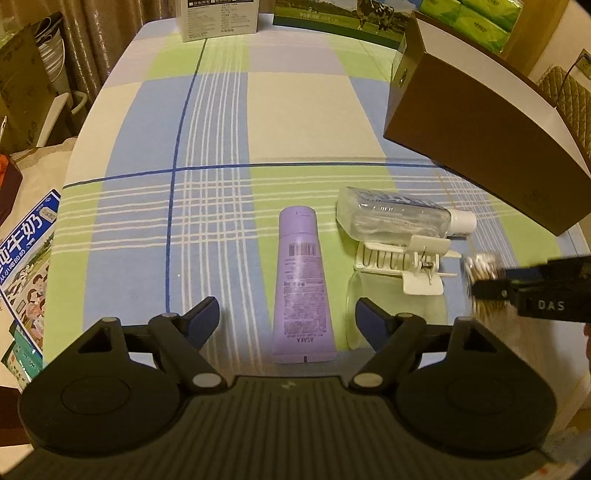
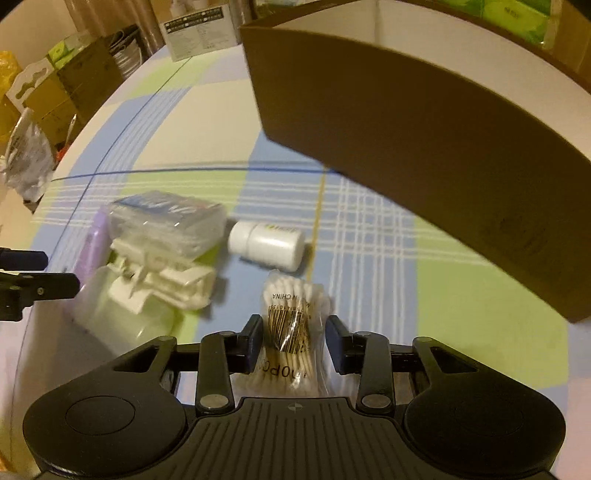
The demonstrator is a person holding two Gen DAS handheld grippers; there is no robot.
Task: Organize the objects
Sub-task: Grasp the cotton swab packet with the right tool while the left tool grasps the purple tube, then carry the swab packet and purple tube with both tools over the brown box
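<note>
A purple tube [image 1: 301, 284] lies on the checked tablecloth [image 1: 221, 122], between the fingers of my open left gripper [image 1: 287, 306], which do not touch it. To its right lie a clear bottle [image 1: 391, 216], a white hair clip [image 1: 402, 262] and a clear cup [image 1: 391, 317]. My right gripper [image 2: 294, 328] is shut on a pack of cotton swabs [image 2: 291, 306], with both pads against its wrapping. A small white bottle [image 2: 266, 242] lies just beyond the pack. The right gripper [image 1: 491, 288] also shows at the right edge of the left wrist view, the swabs blurred at its tip.
A large open brown box [image 1: 480, 136] with a white inside stands at the right, close to the swabs [image 2: 406, 147]. A white carton [image 1: 218, 18] and a milk case [image 1: 343, 18] stand at the far edge. Green tissue packs [image 1: 476, 18] sit behind the box. A milk box [image 1: 26, 266] lies left of the table.
</note>
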